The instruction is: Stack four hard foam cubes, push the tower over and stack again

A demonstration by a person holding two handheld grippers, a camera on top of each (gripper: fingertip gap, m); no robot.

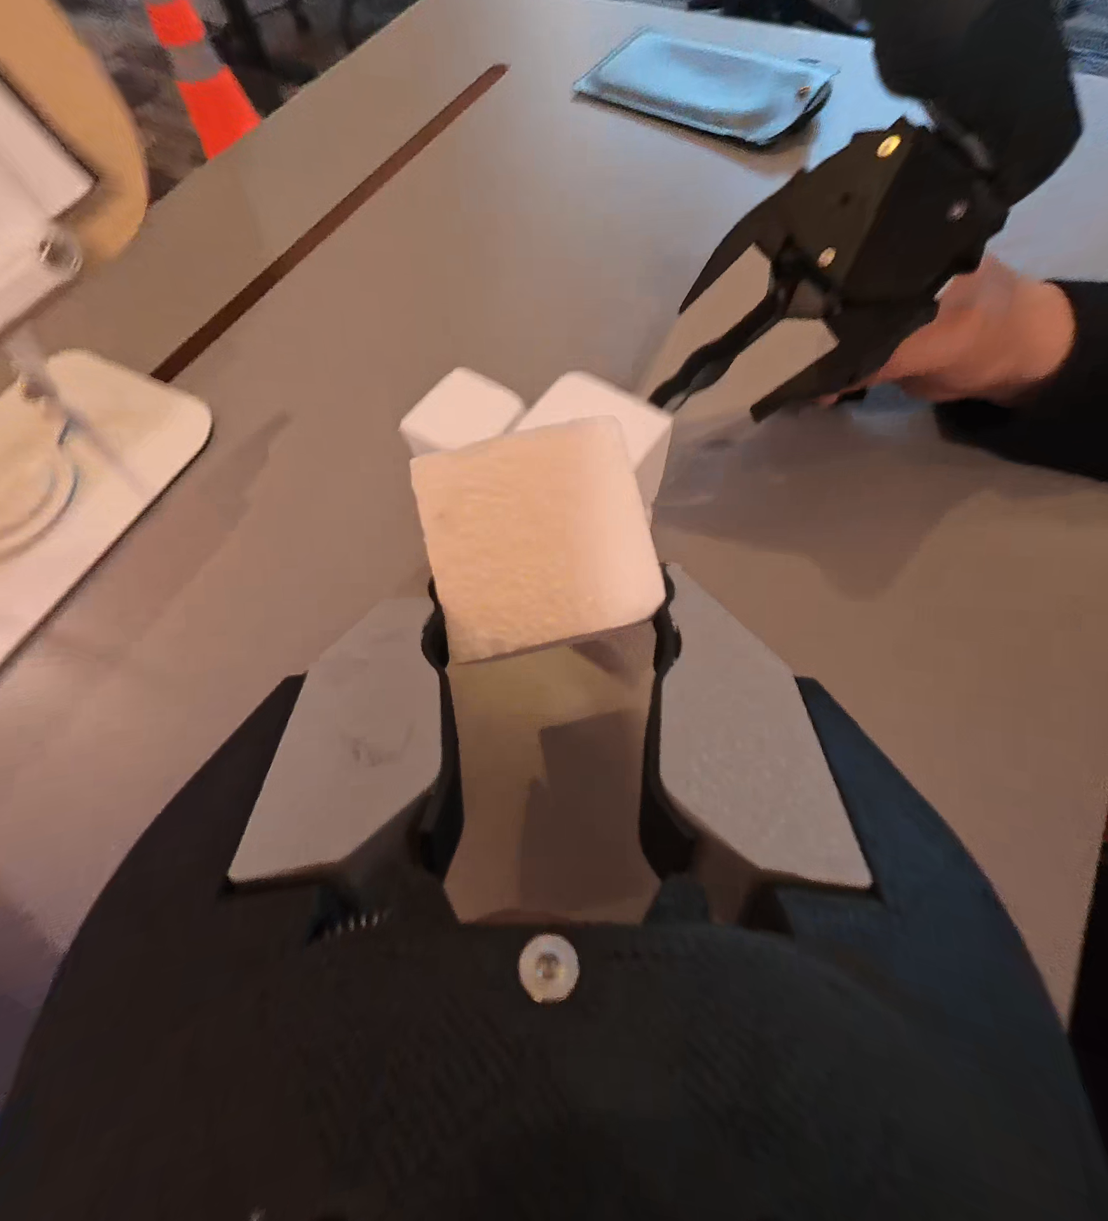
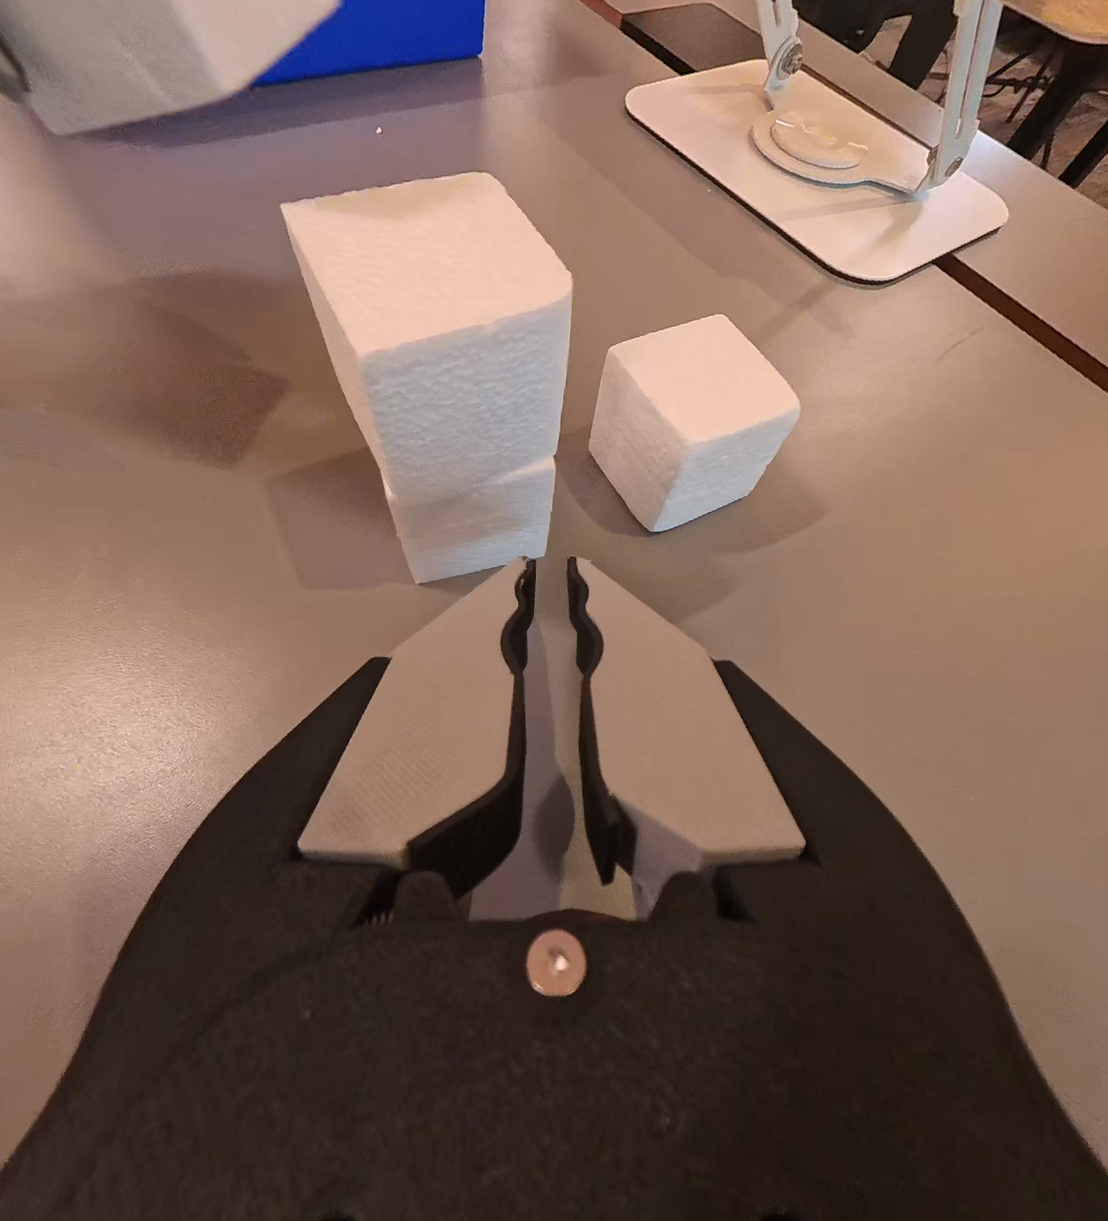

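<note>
My left gripper (image 1: 551, 594) is shut on a white foam cube (image 1: 531, 528) and holds it tilted above the grey table (image 1: 868, 628). That cube shows blurred at the top left of the right wrist view (image 2: 141, 53). A stack of two cubes (image 2: 445, 370) stands in front of my right gripper (image 2: 548, 568), whose jaws are nearly closed and empty, its left tip close to the lower cube (image 2: 478, 528). A single cube (image 2: 690, 423) sits to the stack's right. In the left wrist view the stack (image 1: 604, 403) and single cube (image 1: 458, 416) lie behind the held cube, with the right gripper (image 1: 670, 393) beside them.
A white monitor stand base (image 2: 815, 172) sits at the far right, also seen at the left in the left wrist view (image 1: 75, 476). A dark seam (image 1: 340, 218) crosses the table. A grey flat pouch (image 1: 703, 86) lies far back. A hand (image 1: 980, 343) holds the right gripper. A blue object (image 2: 373, 39) stands far back. Tip to tip, the grippers are about 15 cm apart. The blue object (image 2: 373, 39) is about 30 cm from my left fingertips.
</note>
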